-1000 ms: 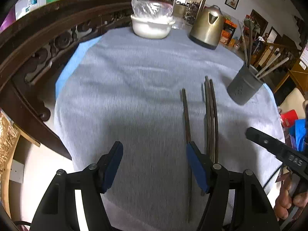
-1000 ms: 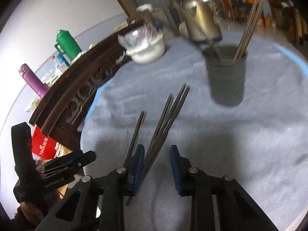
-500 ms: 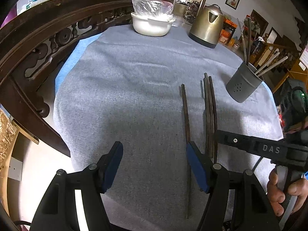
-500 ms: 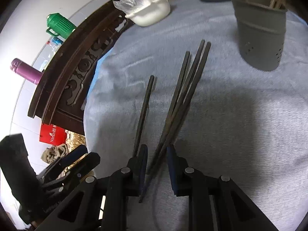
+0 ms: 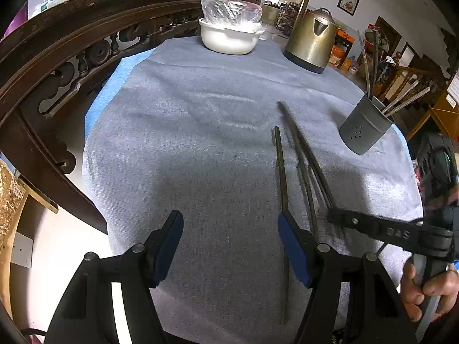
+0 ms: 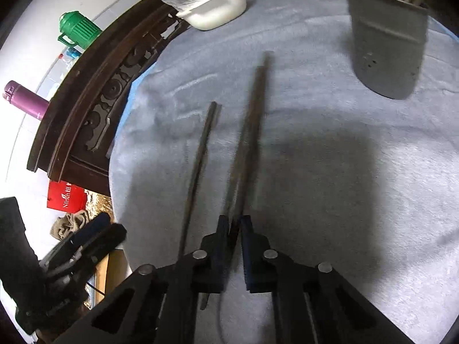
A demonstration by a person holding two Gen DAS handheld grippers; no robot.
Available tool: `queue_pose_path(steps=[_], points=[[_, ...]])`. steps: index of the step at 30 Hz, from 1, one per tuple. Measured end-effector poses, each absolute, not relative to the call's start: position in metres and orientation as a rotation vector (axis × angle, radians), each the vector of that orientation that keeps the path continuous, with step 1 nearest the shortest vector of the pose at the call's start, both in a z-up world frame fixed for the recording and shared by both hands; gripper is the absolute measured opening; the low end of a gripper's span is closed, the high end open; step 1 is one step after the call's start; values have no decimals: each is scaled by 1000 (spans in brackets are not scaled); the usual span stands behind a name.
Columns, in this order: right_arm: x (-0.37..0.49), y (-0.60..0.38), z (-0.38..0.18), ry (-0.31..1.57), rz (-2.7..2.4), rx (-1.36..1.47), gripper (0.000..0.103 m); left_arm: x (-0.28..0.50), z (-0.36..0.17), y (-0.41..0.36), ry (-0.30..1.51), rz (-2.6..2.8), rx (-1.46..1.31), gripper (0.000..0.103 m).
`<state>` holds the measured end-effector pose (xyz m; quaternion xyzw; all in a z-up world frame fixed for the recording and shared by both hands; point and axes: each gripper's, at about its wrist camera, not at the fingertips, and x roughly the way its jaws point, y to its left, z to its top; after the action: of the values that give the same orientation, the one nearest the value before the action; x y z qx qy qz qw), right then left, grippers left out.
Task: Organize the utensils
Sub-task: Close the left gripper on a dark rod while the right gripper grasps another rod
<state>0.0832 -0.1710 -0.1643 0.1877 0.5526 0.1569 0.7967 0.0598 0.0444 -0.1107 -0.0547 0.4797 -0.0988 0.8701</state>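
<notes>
This is a lived-in home, likely its dining area. A cloth-covered table (image 5: 200, 132) carries a white bowl (image 5: 229, 38) and a metal kettle (image 5: 311, 41), beside a carved dark wooden chair back (image 5: 71, 43). A framed picture (image 5: 348, 1) hangs beyond, near what seem cluttered shelves.

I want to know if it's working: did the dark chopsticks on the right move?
Yes. The right tool has just closed on the dark chopsticks, and their far tips swung left, away from the grey holder.
</notes>
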Motion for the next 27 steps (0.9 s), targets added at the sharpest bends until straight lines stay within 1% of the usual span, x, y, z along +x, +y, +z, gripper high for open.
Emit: queue_pose_path(steps=[12,14,17,19,20,21,23,27], points=[[42,-218,-166,1193,304,502,6,62,-110,19,1003,-270,-48,69],[37,-223,-167,1204,311,513,8,62,-108,13,1003,-294,-36,69],[32,-232,-162,1172,309,525,9,64,-107,6,1007,-328,-39,69],[29,-243,-155,1129,305,557,13,63,-107,0,1014,-352,-35,69],[28,-251,-151,1098,296,577,21,63,-108,-4,1021,-372,-33,69],[27,-256,-149,1077,289,588,31,63,-108,-8,1028,-389,-33,69],[24,-267,-145,1021,260,608,39,62,-109,-16,1039,-427,-30,69],[22,-279,-143,967,225,625,39,61,-114,-29,1067,-494,-38,69]])
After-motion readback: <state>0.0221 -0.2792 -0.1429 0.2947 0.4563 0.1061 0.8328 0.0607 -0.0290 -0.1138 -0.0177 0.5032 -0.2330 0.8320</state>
